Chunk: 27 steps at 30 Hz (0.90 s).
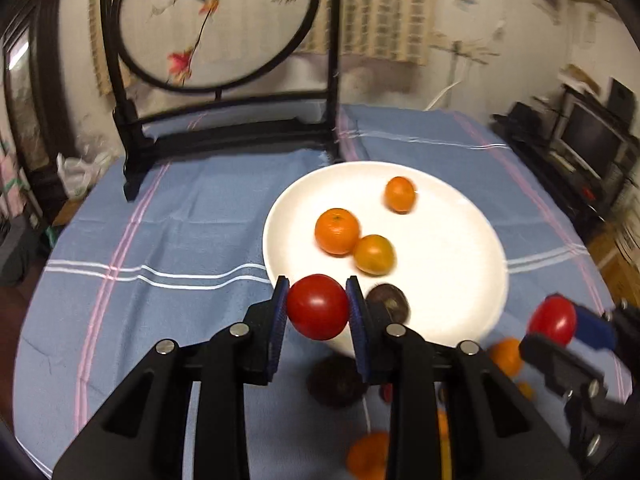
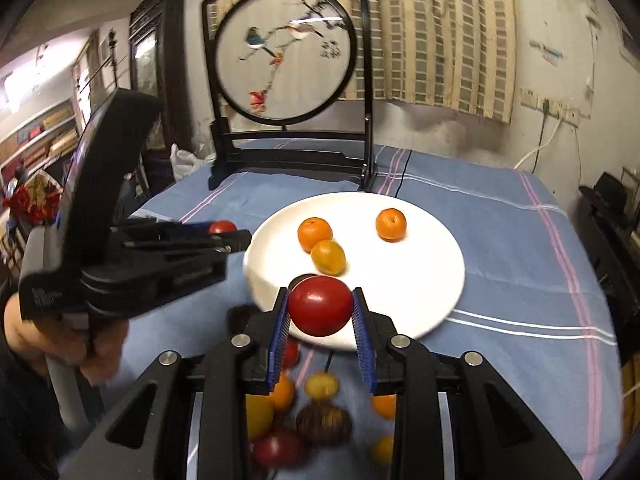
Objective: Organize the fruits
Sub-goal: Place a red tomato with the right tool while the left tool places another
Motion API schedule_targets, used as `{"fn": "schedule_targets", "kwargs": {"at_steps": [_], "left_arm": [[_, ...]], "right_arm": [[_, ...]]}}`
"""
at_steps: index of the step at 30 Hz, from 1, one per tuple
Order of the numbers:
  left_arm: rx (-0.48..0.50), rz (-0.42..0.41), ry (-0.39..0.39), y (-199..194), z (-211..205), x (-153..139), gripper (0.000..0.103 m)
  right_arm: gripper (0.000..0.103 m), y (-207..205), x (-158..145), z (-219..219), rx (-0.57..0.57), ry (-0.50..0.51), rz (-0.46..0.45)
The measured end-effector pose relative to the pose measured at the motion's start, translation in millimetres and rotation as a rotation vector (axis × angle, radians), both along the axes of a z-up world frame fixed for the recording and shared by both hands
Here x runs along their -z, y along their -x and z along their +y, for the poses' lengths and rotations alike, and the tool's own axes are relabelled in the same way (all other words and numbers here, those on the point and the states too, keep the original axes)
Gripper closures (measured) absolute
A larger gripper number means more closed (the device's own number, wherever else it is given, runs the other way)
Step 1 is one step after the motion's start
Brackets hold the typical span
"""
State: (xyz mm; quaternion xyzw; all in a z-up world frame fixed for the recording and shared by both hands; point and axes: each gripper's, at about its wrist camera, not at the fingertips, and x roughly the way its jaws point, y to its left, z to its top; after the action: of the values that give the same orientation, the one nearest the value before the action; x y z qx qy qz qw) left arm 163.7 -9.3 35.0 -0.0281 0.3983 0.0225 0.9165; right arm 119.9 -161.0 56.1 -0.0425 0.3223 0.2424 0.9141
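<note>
A white plate point(image 1: 452, 280) point(image 2: 420, 280) sits on the blue cloth, holding three oranges point(image 1: 337, 231) point(image 2: 315, 233) and a dark fruit point(image 1: 390, 303). My left gripper point(image 1: 318, 307) is shut on a red tomato point(image 1: 317, 306), held above the plate's near left rim; it shows in the right wrist view point(image 2: 224, 234). My right gripper point(image 2: 320, 307) is shut on another red tomato point(image 2: 320, 305) above the plate's near edge; it also shows in the left wrist view point(image 1: 560, 326).
Several loose fruits lie on the cloth in front of the plate: oranges point(image 2: 282, 392), a yellow one point(image 2: 321, 386), a dark one point(image 2: 323, 424) point(image 1: 338, 380), a red one point(image 2: 276, 448). A black-framed embroidered screen point(image 1: 216, 24) point(image 2: 286, 56) stands behind the plate.
</note>
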Motion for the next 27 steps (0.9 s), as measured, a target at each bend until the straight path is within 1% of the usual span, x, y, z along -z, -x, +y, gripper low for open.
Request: {"fn": "schedule_targets", "kwargs": {"at_steps": [2,4,7,9,13,14,16,17,18,20,21,22,23,24,25,26,27], "left_arm": [[0.001,0.017,0.027,-10,0,7,0.075],[-0.007,0.032,0.017,-21,-1,18,0.075],[0.003,0.065,0.010,-31,-2,34,0.075],[0.012,0.081,0.018,-35,-2,42,0.075],[0.036,0.080,0.042,-35,-5,50,0.074],[0.039,0.079,0.039,-34,-6,51,0.070],[0.034,0.063,0.021,-30,-8,49,0.064],[0.034,0.052,0.023,-28,-9,47,0.058],[0.039,0.040,0.036,-26,-9,44,0.052],[0.039,0.018,0.061,-21,-8,38,0.047],[0.036,0.003,0.078,-18,-7,36,0.045],[0.019,-0.020,0.096,-14,-4,33,0.040],[-0.014,-0.034,0.098,-10,-2,31,0.034],[-0.041,-0.040,0.097,-7,0,30,0.033],[-0.070,-0.047,0.091,-3,2,29,0.033],[-0.083,-0.045,0.069,-1,3,28,0.033],[-0.081,-0.039,0.042,0,3,28,0.031]], "right_arm": [[0.072,-15,12,1,0.024,-0.026,0.028],[0.072,-25,24,-1,0.037,-0.049,0.057],[0.072,-42,43,-4,0.055,-0.058,0.126],[0.072,-46,50,-5,0.062,-0.062,0.149],[0.071,-49,58,-6,0.069,-0.084,0.196],[0.066,-49,60,-7,0.072,-0.090,0.201],[0.063,-47,60,-8,0.079,-0.089,0.192],[0.061,-46,59,-9,0.080,-0.086,0.185],[0.060,-44,57,-9,0.078,-0.090,0.180],[0.056,-40,54,-12,0.082,-0.100,0.169],[0.052,-39,53,-13,0.083,-0.102,0.163],[0.045,-37,52,-14,0.082,-0.105,0.157],[0.042,-35,50,-18,0.090,-0.111,0.143],[0.039,-34,48,-20,0.099,-0.113,0.136],[0.037,-34,48,-22,0.104,-0.117,0.134],[0.036,-33,47,-25,0.107,-0.125,0.138],[0.032,-33,47,-27,0.105,-0.130,0.144]]}}
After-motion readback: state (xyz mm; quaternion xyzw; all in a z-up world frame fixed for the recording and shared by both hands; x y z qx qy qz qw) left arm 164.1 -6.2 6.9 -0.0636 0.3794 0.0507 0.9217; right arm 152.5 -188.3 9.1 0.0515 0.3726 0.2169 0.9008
